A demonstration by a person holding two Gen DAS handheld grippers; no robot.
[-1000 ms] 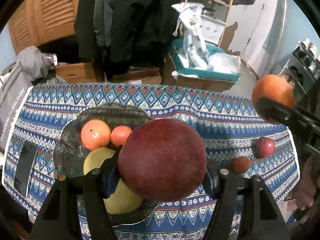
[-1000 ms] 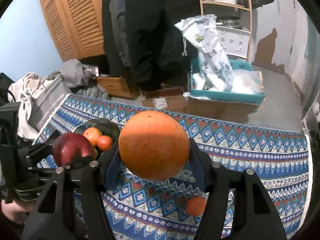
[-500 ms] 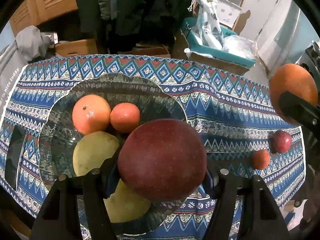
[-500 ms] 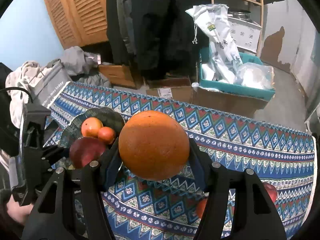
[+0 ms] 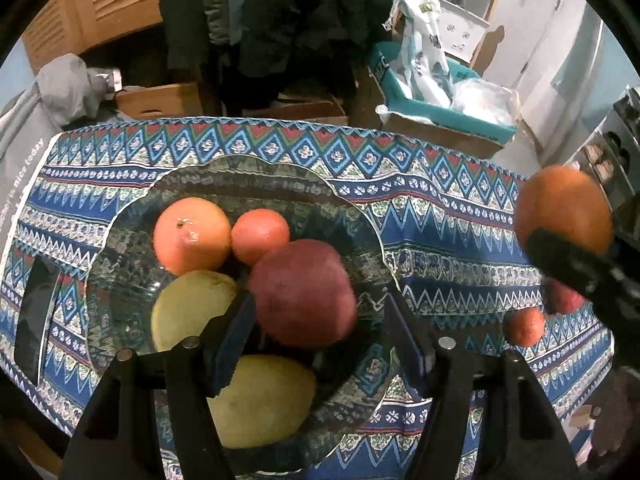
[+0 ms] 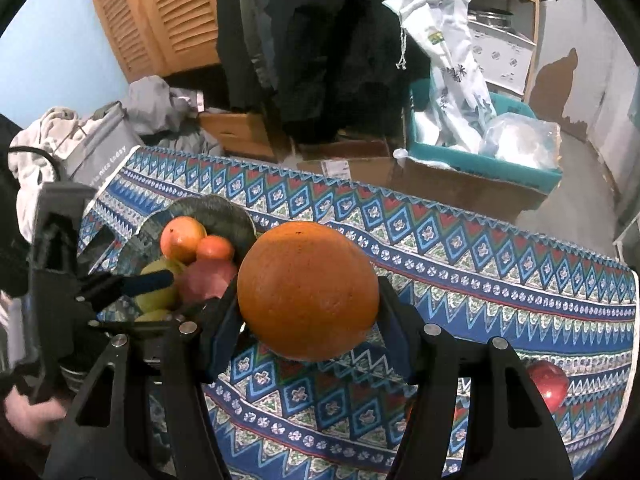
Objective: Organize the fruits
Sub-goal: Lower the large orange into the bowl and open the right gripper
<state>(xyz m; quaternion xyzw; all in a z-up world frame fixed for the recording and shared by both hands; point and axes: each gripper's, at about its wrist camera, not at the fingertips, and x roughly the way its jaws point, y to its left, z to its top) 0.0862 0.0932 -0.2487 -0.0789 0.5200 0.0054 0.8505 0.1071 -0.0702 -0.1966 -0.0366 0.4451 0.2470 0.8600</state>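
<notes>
My left gripper (image 5: 320, 332) is open above the glass bowl (image 5: 352, 216). The dark red apple (image 5: 304, 296) sits between and just beyond its fingers, blurred, in the bowl beside a large orange (image 5: 192, 236), a small orange (image 5: 260, 236) and two yellow fruits (image 5: 192, 312). My right gripper (image 6: 310, 332) is shut on a big orange (image 6: 308, 292), held above the patterned tablecloth (image 6: 440, 264) to the right of the bowl (image 6: 216, 212). It also shows in the left wrist view (image 5: 564, 208).
A small orange (image 5: 524, 326) and a small red apple (image 5: 564, 298) lie on the cloth at the right; the red apple also shows in the right wrist view (image 6: 548, 384). A dark phone (image 5: 34, 320) lies at the cloth's left edge. Boxes and clothes stand beyond the table.
My left gripper moved forward over the bowl, then opened; the dark red apple left its fingers and dropped into the bowl. My right gripper keeps hold of the big orange.
</notes>
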